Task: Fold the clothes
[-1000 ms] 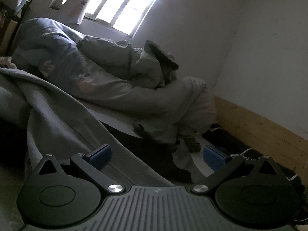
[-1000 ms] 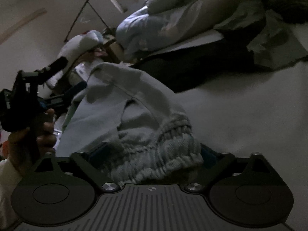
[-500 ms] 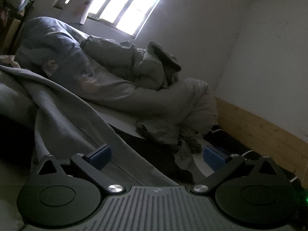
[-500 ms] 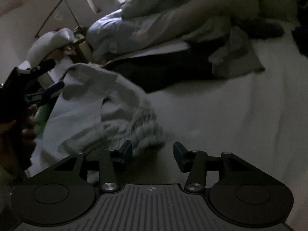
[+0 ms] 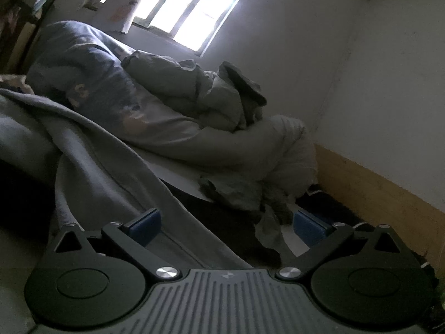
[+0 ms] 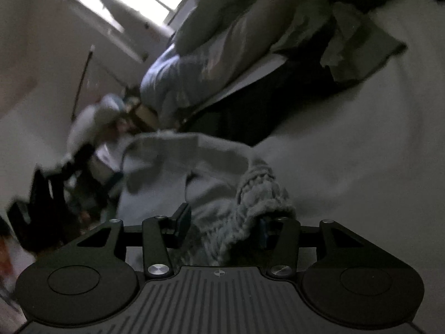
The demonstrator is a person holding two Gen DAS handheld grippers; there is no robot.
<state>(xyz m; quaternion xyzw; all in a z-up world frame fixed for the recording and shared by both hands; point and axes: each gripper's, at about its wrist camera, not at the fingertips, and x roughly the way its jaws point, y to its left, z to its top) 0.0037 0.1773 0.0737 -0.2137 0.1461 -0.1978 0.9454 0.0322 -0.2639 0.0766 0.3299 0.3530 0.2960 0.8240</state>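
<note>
Grey garment (image 6: 178, 172) lies bunched on the white bed sheet (image 6: 361, 167), near the right gripper (image 6: 222, 222); its ribbed elastic band (image 6: 258, 194) sits between the two pads, blue pad on the right side mostly covered by the knit, left finger (image 6: 182, 220) standing clear of the fabric on its outer face. Jaws have just been narrowing with the band between them; frame is motion-blurred, so whether both pads actually press the cloth cannot be told. In the left wrist view the same grey fabric (image 5: 111, 172) runs as a long sloping fold from far left down to the left gripper (image 5: 225, 222), passing beside the left blue pad (image 5: 146, 222) and under the gripper body; lower end hidden by the housing. Left jaws spread wide, released, nothing pinched. Behind, a heaped duvet (image 5: 172, 105) and crumpled clothes fill the far side of the bed, dark patch below them too dim to identify. Barred window (image 5: 192, 8) overexposed. Wooden skirting (image 5: 375, 194) at right under a white wall. In the right view, far left, the other gripper's dark shape (image 6: 47, 203) is smeared and cut by the frame edge; hand holding it not readable.
</note>
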